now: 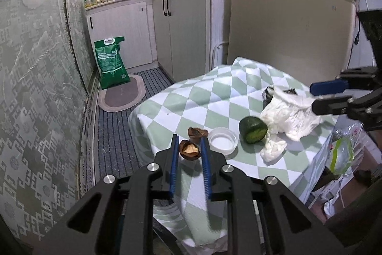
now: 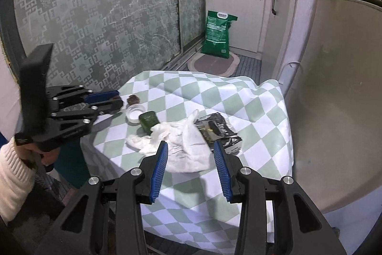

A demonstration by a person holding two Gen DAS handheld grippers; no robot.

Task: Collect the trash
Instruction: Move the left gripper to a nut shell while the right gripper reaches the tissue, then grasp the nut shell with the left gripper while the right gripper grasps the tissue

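Observation:
On the checked green-and-white tablecloth lie two brown nut shells. One shell sits between the fingers of my left gripper, which is open around it. The other shell lies just beyond. A white plastic lid, a green fruit peel, crumpled white tissue and a black wrapper lie to the right. My right gripper is open, its fingers either side of the tissue's near edge. It also shows in the left wrist view.
A fridge stands right behind the table. A green rice bag and an oval mat are on the floor by the cabinets. A patterned glass door runs along the left. A plastic bag hangs at the table's right side.

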